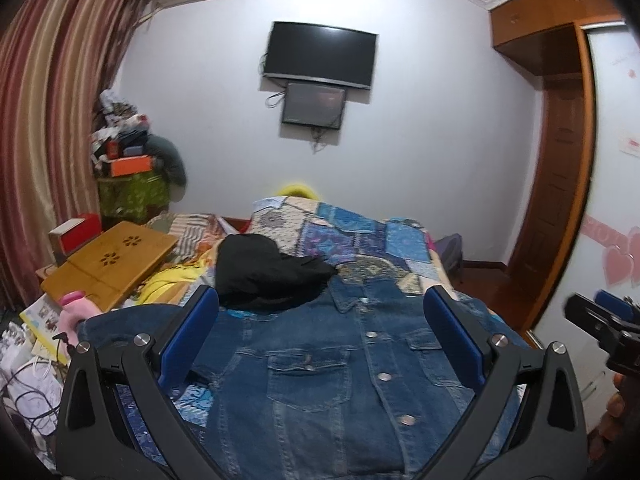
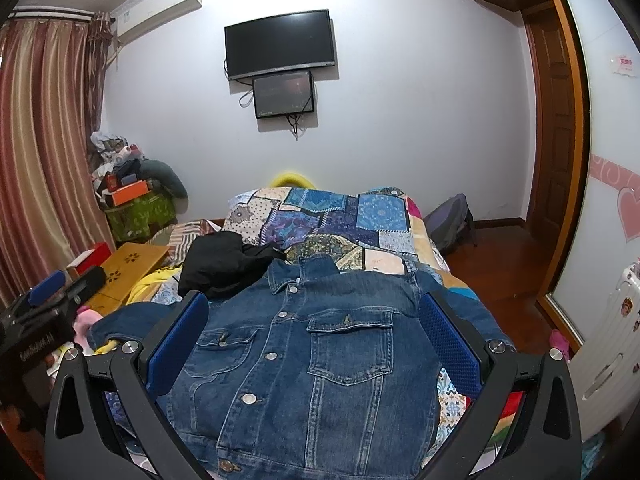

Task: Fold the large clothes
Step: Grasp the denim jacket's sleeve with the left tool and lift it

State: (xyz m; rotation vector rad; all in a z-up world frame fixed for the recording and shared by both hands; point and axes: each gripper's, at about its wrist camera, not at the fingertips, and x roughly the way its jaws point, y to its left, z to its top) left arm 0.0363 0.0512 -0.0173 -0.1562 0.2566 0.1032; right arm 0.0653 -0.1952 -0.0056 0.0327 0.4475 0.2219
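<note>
On the patchwork bed (image 2: 384, 216), in the lower middle of the frame, the denim jacket (image 2: 320, 352) lies flat and buttoned, and both the left gripper (image 1: 320, 340) and the right gripper (image 2: 314, 340) hover spread wide above it, holding nothing, so a shallow pinch could slip off the thick denim.

My left gripper (image 1: 320, 320) and right gripper (image 2: 314, 326) both hang with fingers spread wide, nothing between them, above the denim jacket (image 2: 316, 364) lying flat on the patchwork quilt (image 2: 340, 216). Beyond the collar the quilt is bare — free room there. A black garment (image 1: 264, 272) lies just beside the collar on the left, touching the jacket's shoulder, blocking that corner. Further left, a wooden lap desk (image 1: 108, 264) and yellow cloth (image 1: 164, 284) crowd the bed's edge. On the right the bed drops to bare wooden floor (image 2: 504, 264) — nothing there but a backpack (image 2: 452, 220) near the wall.
</note>
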